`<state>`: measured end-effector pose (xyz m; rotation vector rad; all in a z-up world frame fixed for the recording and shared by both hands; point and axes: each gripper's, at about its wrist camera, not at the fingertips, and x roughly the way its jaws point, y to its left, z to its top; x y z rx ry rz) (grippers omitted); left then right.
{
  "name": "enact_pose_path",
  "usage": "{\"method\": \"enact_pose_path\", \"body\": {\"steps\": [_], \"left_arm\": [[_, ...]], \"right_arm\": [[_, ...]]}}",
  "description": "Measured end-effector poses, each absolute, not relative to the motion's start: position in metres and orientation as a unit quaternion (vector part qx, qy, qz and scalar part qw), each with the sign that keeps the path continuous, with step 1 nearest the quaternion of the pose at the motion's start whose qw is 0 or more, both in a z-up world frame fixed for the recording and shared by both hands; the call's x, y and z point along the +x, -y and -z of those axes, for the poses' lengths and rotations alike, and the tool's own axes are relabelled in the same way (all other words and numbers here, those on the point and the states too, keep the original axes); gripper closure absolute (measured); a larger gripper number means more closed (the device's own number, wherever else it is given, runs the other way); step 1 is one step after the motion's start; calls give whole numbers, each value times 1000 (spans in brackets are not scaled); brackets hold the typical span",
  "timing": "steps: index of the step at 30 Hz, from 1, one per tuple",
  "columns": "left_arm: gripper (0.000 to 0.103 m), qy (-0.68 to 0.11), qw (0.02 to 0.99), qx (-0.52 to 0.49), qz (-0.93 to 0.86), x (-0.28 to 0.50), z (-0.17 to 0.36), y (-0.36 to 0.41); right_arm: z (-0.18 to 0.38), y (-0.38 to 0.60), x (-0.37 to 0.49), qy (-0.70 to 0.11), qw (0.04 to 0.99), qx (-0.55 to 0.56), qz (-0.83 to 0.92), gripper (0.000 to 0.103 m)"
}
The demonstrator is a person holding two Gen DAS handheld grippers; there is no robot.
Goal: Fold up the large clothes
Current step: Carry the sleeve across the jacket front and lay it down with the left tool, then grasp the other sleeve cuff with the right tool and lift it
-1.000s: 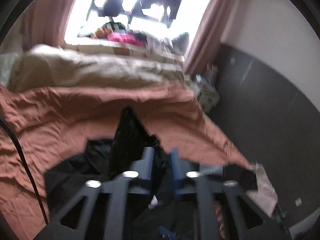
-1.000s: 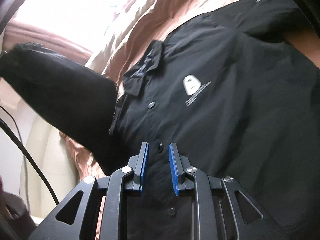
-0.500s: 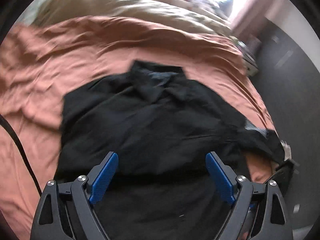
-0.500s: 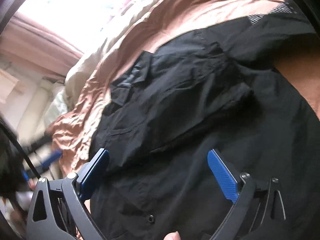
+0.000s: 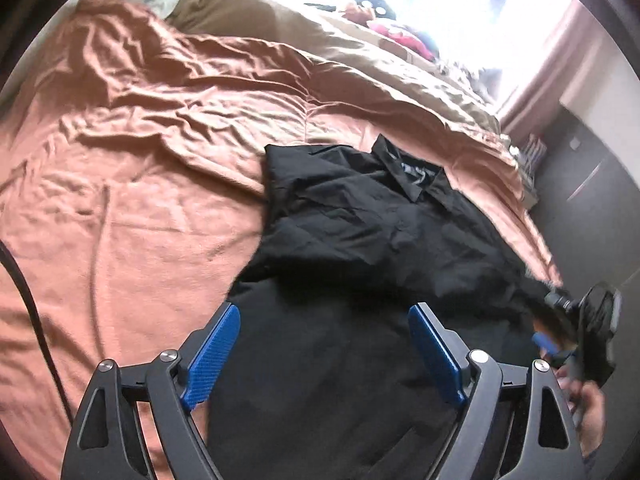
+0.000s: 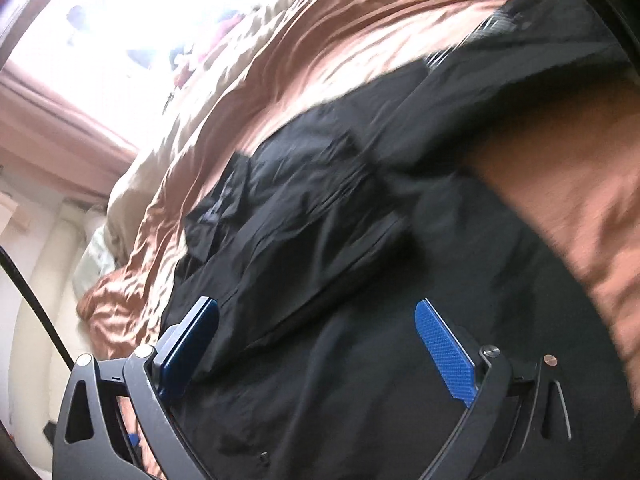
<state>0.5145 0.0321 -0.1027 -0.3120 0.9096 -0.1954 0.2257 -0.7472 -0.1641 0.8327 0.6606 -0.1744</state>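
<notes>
The black shirt (image 5: 360,264) lay on the rust-orange bedsheet (image 5: 132,184), collar (image 5: 412,176) toward the far end of the bed and near the tan duvet (image 5: 304,44). One side panel was folded inward over the chest, so its edge ran across the front in a crooked line; the lower body of the shirt spread toward the camera. In the right wrist view the same shirt (image 6: 340,280) filled most of the frame, blurred, with the folded panel lying on top of the body and a small button (image 6: 262,458) showing near the bottom edge.

The left gripper (image 5: 324,356) hung above the lower part of the shirt with its blue pads (image 5: 210,356) spread wide apart and nothing between them. The right gripper (image 6: 320,352) was likewise splayed, its blue pads (image 6: 444,352) well apart over the black cloth, gripping nothing. Whether either touched the fabric could not be told.

In the left wrist view the right gripper's body (image 5: 592,332) and part of a hand (image 5: 588,400) appeared at the right edge, beside the shirt's hem. The orange sheet (image 6: 580,216) was crumpled all around. Beyond the duvet stood a bright window (image 5: 432,4) with pink curtains (image 5: 536,64), and a black cable (image 5: 28,312) crossed the left side.
</notes>
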Motion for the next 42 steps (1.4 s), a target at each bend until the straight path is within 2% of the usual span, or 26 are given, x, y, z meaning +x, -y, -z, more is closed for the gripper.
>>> {"method": "enact_pose_path", "body": {"steps": [6,11,14,16,19,21,24,28,29,31,33,35,36,42], "left_arm": [[16,-434,882,-172,69,511,109,-43],[16,-456,865,-197,79,523,124,-26],[26,-471,853,-197,105,533,132,4],[29,-481,850,-171,130,540,133,35],[29,-481,852,-131,156,546,132,71],[29,-479,853,-112,173,552,130,94],[29,-480,851,-87,194,564,130,127],[30,-486,844,-54,220,580,135,175],[32,-489,841,-46,227,583,138,186],[38,-498,833,-25,241,588,145,211],[39,-504,826,-3,251,590,153,234],[39,-508,820,24,261,592,161,255],[39,-510,818,40,263,592,166,265],[39,-503,820,92,258,604,178,297]], "right_arm": [[155,788,197,-291,871,380,109,5],[168,836,163,-261,854,426,144,5],[177,863,139,-225,841,463,167,13],[184,878,129,-208,831,484,178,19],[197,893,117,-184,818,512,185,22],[200,898,114,-173,817,518,186,31],[198,898,110,-156,823,509,199,37],[198,895,112,-149,832,489,216,37],[202,899,111,-148,831,487,223,40],[207,904,109,-141,826,494,231,56],[210,907,106,-130,822,504,230,82],[206,904,102,-115,826,504,225,93],[201,897,99,-106,831,499,222,97],[151,850,95,-67,874,446,182,99]]}}
